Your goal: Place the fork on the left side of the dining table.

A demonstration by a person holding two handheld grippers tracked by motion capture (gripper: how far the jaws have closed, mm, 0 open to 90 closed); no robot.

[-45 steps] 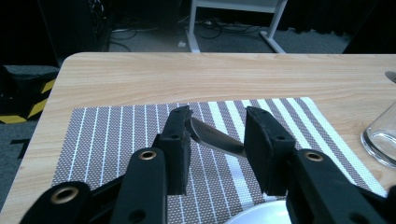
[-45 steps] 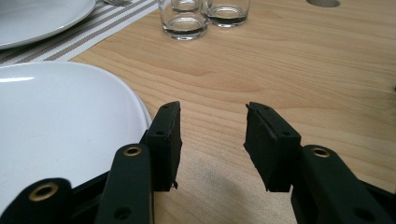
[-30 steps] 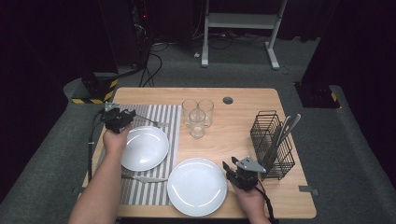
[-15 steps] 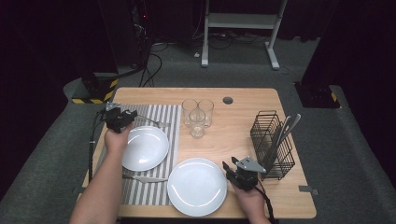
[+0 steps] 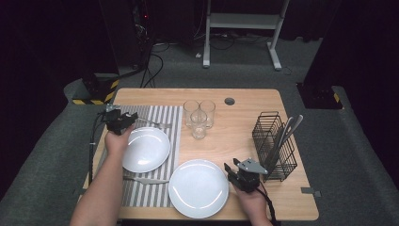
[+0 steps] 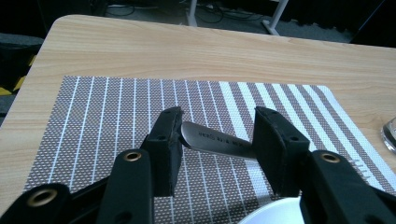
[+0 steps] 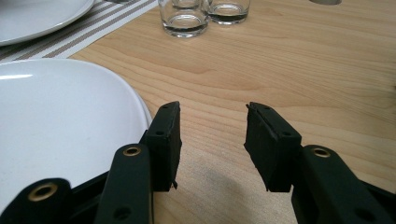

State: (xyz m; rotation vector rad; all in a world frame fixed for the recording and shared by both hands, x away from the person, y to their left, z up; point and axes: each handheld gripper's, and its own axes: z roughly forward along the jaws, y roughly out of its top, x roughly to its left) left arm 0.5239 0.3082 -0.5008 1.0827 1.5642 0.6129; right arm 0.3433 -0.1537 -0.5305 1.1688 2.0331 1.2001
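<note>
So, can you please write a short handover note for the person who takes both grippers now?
Left gripper: its jaws have just been opening. A utensil handle lies between them on the striped placemat and is not pressed.
Right gripper: open, empty, beside the large plate.
Done: the small plate is on the placemat, with a second utensil at its near side.
Left: probably lift the left gripper away. The large plate may still need cutlery from the wire basket.
</note>
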